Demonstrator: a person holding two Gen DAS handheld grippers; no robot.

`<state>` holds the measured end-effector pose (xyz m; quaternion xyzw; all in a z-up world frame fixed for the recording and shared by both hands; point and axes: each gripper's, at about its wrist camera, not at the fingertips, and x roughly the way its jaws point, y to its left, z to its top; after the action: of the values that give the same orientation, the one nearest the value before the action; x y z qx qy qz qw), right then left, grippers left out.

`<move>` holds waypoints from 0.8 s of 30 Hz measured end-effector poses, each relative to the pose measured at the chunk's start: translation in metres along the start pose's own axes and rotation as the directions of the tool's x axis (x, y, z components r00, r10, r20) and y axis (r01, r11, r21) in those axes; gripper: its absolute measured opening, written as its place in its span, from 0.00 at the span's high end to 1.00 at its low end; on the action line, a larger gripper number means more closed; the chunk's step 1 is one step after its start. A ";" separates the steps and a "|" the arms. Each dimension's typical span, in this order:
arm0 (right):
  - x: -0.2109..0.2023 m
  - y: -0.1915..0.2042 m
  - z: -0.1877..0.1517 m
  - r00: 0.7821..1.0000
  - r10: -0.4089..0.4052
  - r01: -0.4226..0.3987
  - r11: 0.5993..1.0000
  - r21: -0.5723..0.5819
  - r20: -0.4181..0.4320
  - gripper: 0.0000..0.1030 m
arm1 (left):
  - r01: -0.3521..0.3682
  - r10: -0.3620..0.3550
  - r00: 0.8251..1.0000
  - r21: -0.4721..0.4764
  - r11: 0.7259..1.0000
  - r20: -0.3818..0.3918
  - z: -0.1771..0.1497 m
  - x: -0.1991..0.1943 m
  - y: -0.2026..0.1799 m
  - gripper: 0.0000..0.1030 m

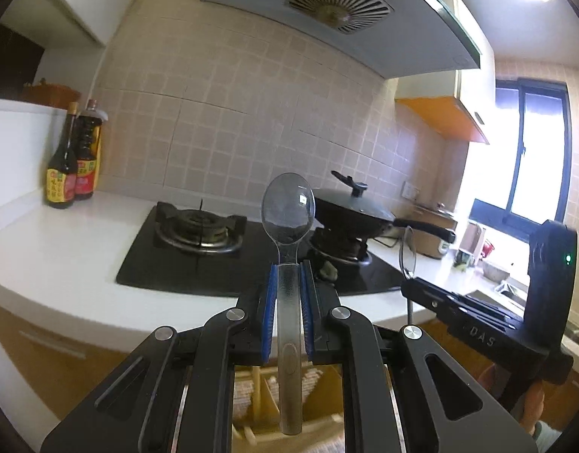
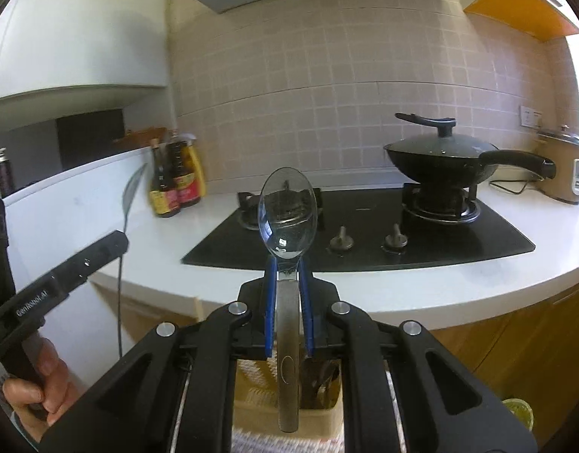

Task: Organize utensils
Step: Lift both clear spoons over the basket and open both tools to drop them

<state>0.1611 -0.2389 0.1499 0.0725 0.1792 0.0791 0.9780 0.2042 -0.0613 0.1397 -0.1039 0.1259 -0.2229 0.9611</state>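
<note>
My left gripper is shut on a clear plastic spoon, bowl up, held above the front of the counter. My right gripper is shut on a shiny metal spoon, bowl up. Each gripper shows in the other's view: the right one in the left wrist view, the left one with its spoon edge-on in the right wrist view. Below the grippers lies a wooden divided organizer; in the right wrist view a compartment holds dark utensils.
A black gas hob sits in the white counter. A lidded black wok stands on the right burner. Sauce bottles stand at the back left. A rice cooker is at the far right.
</note>
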 end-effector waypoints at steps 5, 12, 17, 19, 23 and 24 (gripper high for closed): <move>0.014 0.000 -0.003 1.000 -0.018 0.019 0.999 -0.041 0.021 0.90 | 0.009 -0.009 1.000 -0.015 1.000 0.006 -0.011 0.025 0.014 0.90; 0.024 -0.005 -0.013 0.998 -0.012 0.015 0.999 -0.046 0.063 0.90 | -0.008 0.008 1.000 -0.018 1.000 0.021 -0.028 0.039 0.020 0.90; 0.022 -0.014 -0.026 0.996 -0.019 0.021 1.000 -0.015 0.088 0.90 | 0.012 -0.012 1.000 -0.037 0.999 0.024 -0.038 0.036 0.026 0.89; 0.020 -0.017 -0.030 0.998 -0.002 0.002 1.000 -0.004 0.063 0.90 | 0.026 -0.026 1.000 -0.049 0.998 0.018 -0.040 0.033 0.028 0.84; 0.009 -0.020 -0.036 0.999 0.015 -0.015 1.000 0.005 0.030 0.84 | 0.042 -0.041 0.999 -0.057 0.998 0.014 -0.042 0.020 0.031 0.68; 0.004 -0.021 -0.038 1.000 0.019 -0.019 1.000 0.006 0.021 0.84 | 0.042 -0.041 0.999 -0.059 0.997 0.010 -0.041 0.016 0.031 0.68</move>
<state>0.1538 -0.2542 0.1100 0.0779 0.1682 0.0869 0.9788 0.2185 -0.0471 0.0897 -0.1357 0.1258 -0.2386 0.9533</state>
